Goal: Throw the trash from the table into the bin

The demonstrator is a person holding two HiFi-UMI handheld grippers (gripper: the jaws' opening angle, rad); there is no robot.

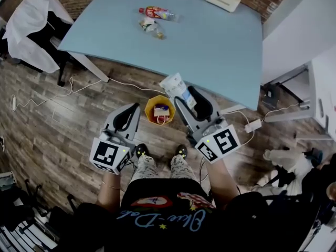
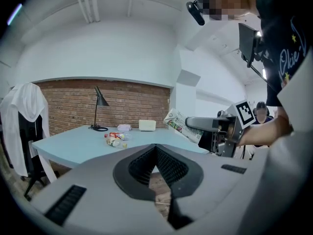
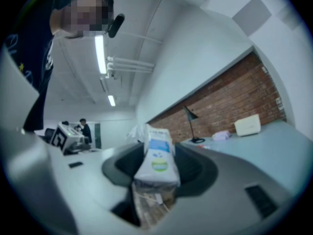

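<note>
Two grippers flank yellow bin [image 1: 149,108], visible only in head view. Right gripper [image 1: 185,95] pinches drink carton [image 1: 174,84], protruding beyond fingertips; left gripper [image 1: 133,110] fingers pressed together.

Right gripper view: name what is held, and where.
The right gripper clamps a white paper carton with blue and green print by its flat sides near one end; the rest juts forward.

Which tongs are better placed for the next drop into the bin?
Right. The right tongs grip a carton that shows close to the bin in the head view. The left tongs are shut with nothing between them.
</note>
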